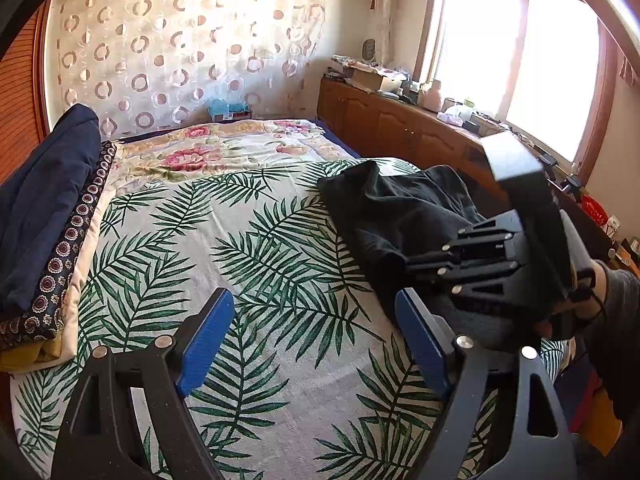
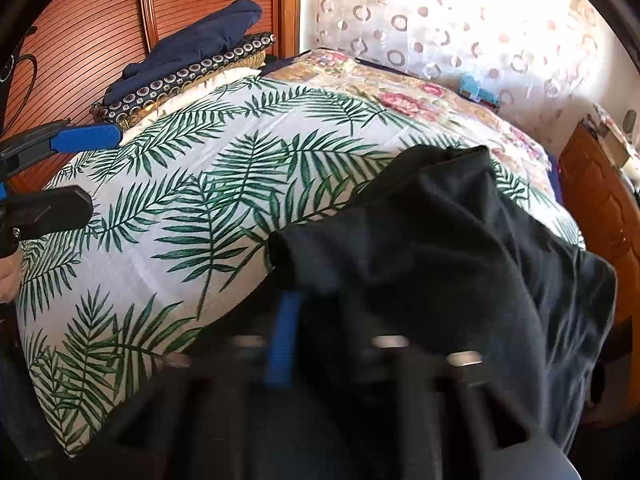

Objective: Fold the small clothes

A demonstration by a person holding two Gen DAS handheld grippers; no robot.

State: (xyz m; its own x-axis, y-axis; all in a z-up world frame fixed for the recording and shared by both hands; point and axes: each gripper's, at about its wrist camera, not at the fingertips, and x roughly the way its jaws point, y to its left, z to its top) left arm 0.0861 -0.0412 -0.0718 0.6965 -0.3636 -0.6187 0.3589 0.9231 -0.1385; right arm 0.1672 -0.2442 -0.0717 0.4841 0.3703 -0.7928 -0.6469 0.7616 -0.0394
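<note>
A black garment [image 1: 400, 208] lies crumpled on the right side of the palm-leaf bedspread [image 1: 248, 248]. My left gripper [image 1: 316, 340] is open and empty above the bedspread, left of the garment. My right gripper [image 1: 448, 264] reaches into the garment from the right. In the right wrist view the black garment [image 2: 460, 264] drapes over my right gripper [image 2: 320, 320] and hides most of its fingers; one blue pad [image 2: 284, 340] shows, blurred. The left gripper [image 2: 86, 168] shows open at the left edge.
Folded dark blue and patterned bedding [image 1: 48, 208] is stacked along the bed's left side. A floral quilt [image 1: 224, 152] covers the far end. A cluttered wooden cabinet [image 1: 400, 120] runs along the right under the window. A wooden wardrobe [image 2: 100, 32] stands behind the bedding.
</note>
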